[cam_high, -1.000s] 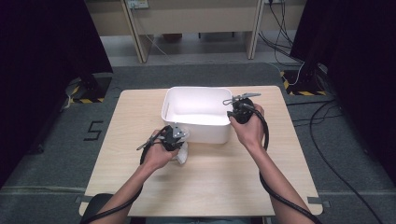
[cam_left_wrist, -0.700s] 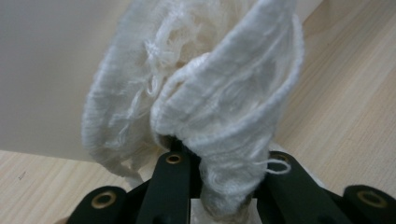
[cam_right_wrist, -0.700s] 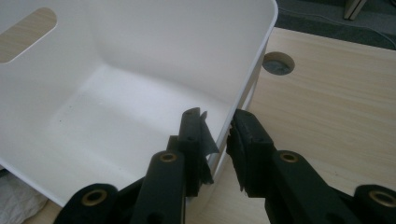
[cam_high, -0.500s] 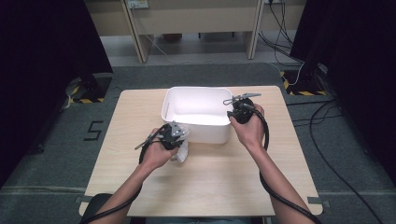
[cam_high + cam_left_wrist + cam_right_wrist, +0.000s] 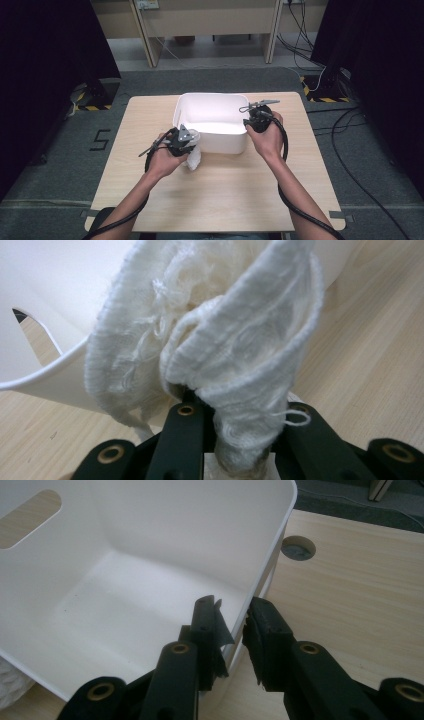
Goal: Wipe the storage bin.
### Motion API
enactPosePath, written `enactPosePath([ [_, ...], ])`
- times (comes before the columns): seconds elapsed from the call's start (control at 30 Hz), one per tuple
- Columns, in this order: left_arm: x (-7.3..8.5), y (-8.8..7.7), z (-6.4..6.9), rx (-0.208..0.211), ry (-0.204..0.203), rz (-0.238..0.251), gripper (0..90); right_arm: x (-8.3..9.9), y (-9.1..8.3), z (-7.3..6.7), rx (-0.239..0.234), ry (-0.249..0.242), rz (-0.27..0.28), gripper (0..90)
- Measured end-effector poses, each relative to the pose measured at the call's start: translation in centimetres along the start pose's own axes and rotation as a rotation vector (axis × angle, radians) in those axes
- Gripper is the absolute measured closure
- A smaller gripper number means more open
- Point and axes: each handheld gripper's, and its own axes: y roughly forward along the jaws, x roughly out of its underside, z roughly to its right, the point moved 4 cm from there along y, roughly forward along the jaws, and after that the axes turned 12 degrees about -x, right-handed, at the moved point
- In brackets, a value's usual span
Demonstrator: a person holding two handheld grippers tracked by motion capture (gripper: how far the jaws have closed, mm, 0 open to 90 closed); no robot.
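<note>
White cloth (image 5: 220, 355) stays pinched in the left claw (image 5: 182, 145); lift it clear over the tub (image 5: 212, 102) rim that the right claw (image 5: 232, 625) clamps steady.

A lab or recording studio: a plain wooden counter (image 5: 220, 200) stands on grey carpet (image 5: 55, 190), flanked by black curtains (image 5: 40, 60). Hazard tape (image 5: 95, 107) marks stand feet, cables (image 5: 345, 145) trail over the floor, and a taped "5" (image 5: 100, 140) marks the carpet.
</note>
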Motion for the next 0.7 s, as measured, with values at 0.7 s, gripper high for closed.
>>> enactPosePath([
  [0.7,-1.5,-1.4,-0.8,-0.018,0.007,0.027,77.9,0.0,0.0,0.0,0.001,0.002,0.000,74.5],
])
